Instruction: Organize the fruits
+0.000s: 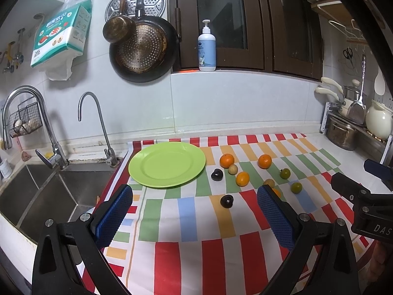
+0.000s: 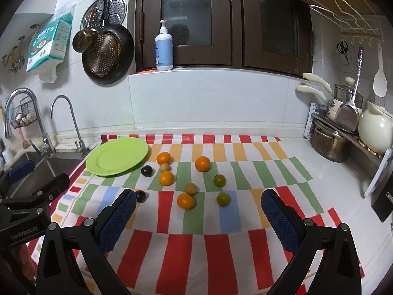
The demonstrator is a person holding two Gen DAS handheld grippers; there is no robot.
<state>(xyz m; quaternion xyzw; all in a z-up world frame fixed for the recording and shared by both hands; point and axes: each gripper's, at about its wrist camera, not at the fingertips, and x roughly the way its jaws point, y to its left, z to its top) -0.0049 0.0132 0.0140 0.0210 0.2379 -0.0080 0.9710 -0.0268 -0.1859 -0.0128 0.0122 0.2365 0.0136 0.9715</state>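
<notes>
A: Where does the fruit lie?

B: Loose on the striped cloth (image 2: 196, 245) that covers the desk (image 2: 326, 172), all to the right of the green plate (image 2: 115, 157), which holds nothing. Two oranges (image 2: 164, 158) (image 2: 202, 163) sit farthest back, with a small tan fruit (image 2: 165, 167) touching the left one on its near side.

A: And nearer?

B: Two orange kumquat-like fruits (image 2: 166, 178) (image 2: 186, 201), a second tan fruit (image 2: 190, 188) just beside the nearer one, two green tomatoes (image 2: 219, 180) (image 2: 223, 199) to the right, and two dark plums (image 2: 146, 171) (image 2: 140, 196) on the left, one just off the plate's rim.

A: The tongs?

B: The left tongs (image 1: 195, 211) are spread wide with nothing between the blue pads, hovering near the cloth's near-left part, by the sink (image 1: 36, 196). The right tongs (image 2: 199, 211) are likewise wide apart and empty, with the nearer fruit beyond the tips.
</notes>
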